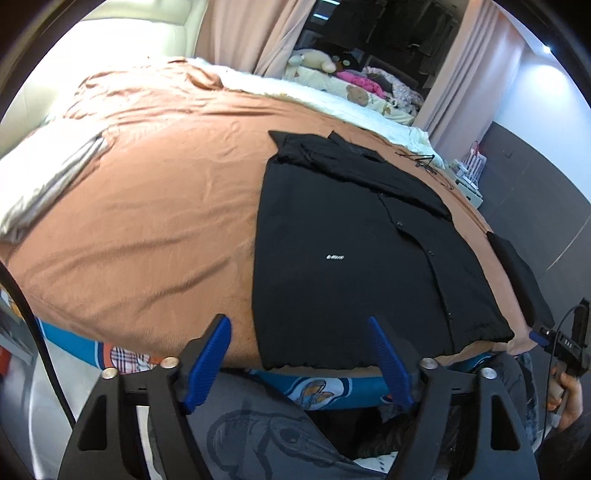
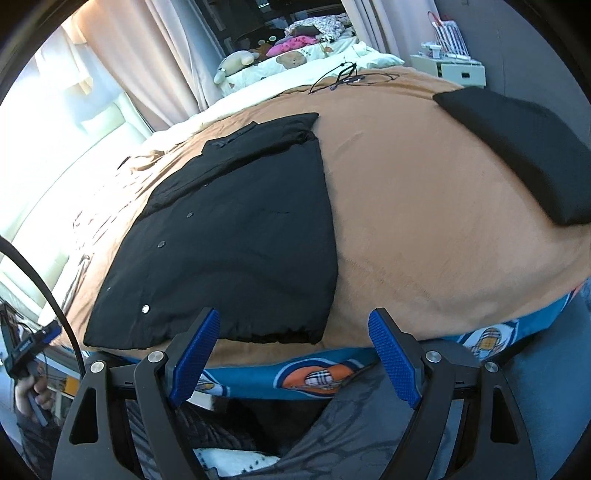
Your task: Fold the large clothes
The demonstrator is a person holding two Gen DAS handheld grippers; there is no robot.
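A black button-front jacket (image 1: 351,251) lies flat on the brown bedspread (image 1: 147,206), its sleeves folded in over the body and its hem at the near edge of the bed. It also shows in the right wrist view (image 2: 240,236). My left gripper (image 1: 301,332) is open and empty, held just short of the hem. My right gripper (image 2: 295,325) is open and empty, near the hem's right corner. The right gripper also shows at the edge of the left wrist view (image 1: 565,343), and the left gripper at the edge of the right wrist view (image 2: 26,347).
A folded black garment (image 2: 524,155) lies on the bed to the right. A black clothes hanger (image 2: 347,77) lies at the far side. A white duvet (image 1: 332,99), plush toys (image 2: 236,62) and curtains (image 1: 251,33) stand beyond. A white cabinet (image 2: 454,70) is at far right.
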